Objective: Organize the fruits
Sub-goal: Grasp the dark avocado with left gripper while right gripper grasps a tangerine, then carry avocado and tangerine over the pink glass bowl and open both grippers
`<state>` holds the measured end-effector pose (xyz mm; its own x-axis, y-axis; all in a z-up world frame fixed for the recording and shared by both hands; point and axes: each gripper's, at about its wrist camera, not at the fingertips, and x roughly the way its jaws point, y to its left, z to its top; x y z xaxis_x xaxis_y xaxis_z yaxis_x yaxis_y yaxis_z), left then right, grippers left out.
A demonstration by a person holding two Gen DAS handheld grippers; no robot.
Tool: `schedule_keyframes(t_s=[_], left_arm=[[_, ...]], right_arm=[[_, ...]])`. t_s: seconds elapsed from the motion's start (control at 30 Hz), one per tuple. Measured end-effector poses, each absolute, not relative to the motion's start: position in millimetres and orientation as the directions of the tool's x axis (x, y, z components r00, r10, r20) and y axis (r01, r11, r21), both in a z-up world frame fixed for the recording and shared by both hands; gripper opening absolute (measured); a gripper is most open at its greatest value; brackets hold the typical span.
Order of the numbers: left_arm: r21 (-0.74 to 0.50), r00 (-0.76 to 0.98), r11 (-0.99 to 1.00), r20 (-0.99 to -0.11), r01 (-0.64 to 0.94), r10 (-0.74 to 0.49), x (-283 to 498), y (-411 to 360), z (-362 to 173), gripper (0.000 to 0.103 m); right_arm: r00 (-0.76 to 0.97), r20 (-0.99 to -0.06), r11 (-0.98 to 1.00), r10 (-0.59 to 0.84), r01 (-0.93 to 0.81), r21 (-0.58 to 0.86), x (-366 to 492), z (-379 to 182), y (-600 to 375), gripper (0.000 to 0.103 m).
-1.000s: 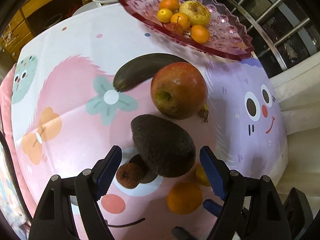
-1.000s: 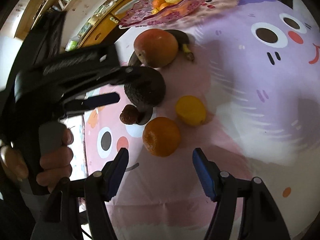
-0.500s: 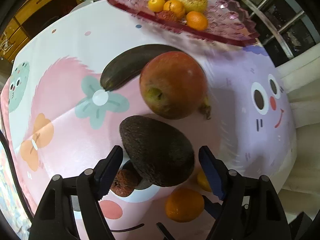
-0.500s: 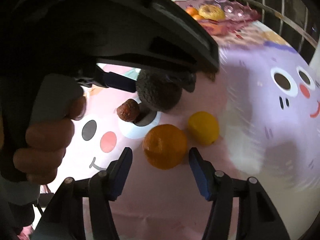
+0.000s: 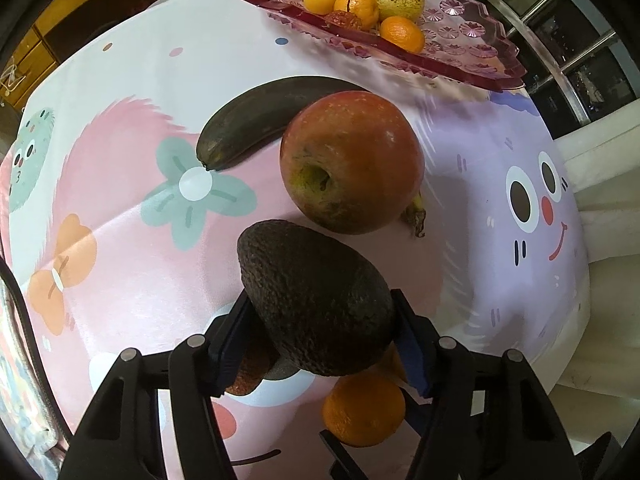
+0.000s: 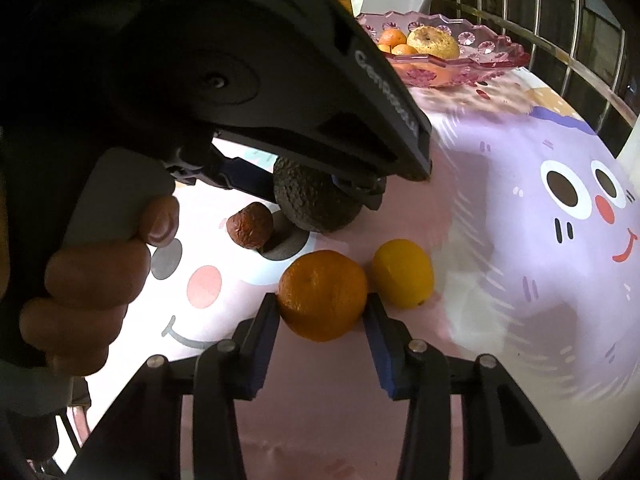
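A dark avocado (image 5: 316, 300) lies on the patterned cloth between the blue pads of my left gripper (image 5: 320, 340). The jaws are closing and the pads touch its sides. In the right wrist view an orange (image 6: 322, 294) sits between the blue pads of my right gripper (image 6: 322, 312). These jaws are closing too, with both pads against the fruit. A lemon (image 6: 404, 274) rests just right of the orange. A red apple (image 5: 352, 168) and a blackened banana (image 5: 256, 120) lie beyond the avocado. A shrivelled brown fruit (image 6: 250, 226) sits left of the avocado.
A pink glass tray (image 5: 472, 36) at the far edge holds several small oranges and a yellowish pear. A person's hand (image 6: 92, 276) grips the left gripper's handle, filling the upper left of the right wrist view. Metal railings stand behind the tray.
Both pairs of jaws have narrowed, the left onto the avocado and the right onto the orange. The right gripper has rolled and moved in towards the orange.
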<state>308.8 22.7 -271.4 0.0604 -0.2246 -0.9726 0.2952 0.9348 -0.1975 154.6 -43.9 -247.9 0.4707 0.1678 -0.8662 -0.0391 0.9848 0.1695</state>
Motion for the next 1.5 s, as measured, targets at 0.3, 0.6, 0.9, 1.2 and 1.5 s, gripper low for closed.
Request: schedule_keyframes(t_s=[0.3,0.6,0.9,1.2,1.5], left_arm=[[-0.184,0.092,0.948,-0.972,0.259,-0.214,308.3,33.6,-255.4,0.063],[-0.169,0.168,0.968,-0.965,0.185,-0.200,310.7,57.7,-214.3,0.063],[-0.171,0.269,0.980,-0.943,0.105,-0.193,326.2,60.8,-165.0,0.063],[-0.191,0.360,0.981,-0.914,0.019,-0.185,355.7,39.4,-128.7,0.063],[-0.227,0.500,0.974,-0.841,0.019,-0.206,377.1,12.9,-135.4,0.063]], right_arm=[[0.432,-0.873,0.973,0.229,-0.091,0.211,161.7,-244.5,-50.8,0.041],[0.442,-0.848,0.956,0.292,-0.128,0.262,173.4,-215.5,-75.8,0.041],[0.501,-0.808,0.950,0.311,-0.161,0.266,209.6,-174.7,-117.4,0.041],[0.528,-0.789,0.948,0.313,-0.225,0.225,253.9,-137.1,-159.8,0.041],[0.581,-0.758,0.953,0.295,-0.233,0.192,303.4,-132.8,-201.6,0.041]])
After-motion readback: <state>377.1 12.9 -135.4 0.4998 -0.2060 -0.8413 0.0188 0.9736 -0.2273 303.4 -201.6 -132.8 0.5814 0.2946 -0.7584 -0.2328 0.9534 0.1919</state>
